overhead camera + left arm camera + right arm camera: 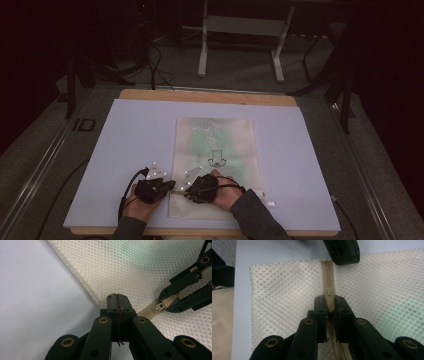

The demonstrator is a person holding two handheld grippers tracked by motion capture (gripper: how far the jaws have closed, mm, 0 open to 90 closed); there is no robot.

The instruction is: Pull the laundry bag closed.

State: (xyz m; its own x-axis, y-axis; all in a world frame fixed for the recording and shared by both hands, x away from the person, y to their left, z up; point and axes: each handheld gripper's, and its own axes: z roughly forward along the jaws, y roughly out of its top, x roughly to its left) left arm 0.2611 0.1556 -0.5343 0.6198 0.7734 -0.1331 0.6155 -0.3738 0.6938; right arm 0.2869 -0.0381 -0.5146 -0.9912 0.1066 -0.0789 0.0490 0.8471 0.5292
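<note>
Both grippers, left [171, 186] and right [186, 190], are clamped on a mesh bag [215, 150]; the bag is laid on a pale-covered bench [130, 140] in a dark room.

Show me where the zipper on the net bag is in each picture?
High view: the zipper lies at the mesh bag's near left edge, between the two grippers.
Left gripper view: at the right, pinched by the right gripper.
Right gripper view: centre, running up between its jaws.
Shared landmark: the zipper pull.
</note>
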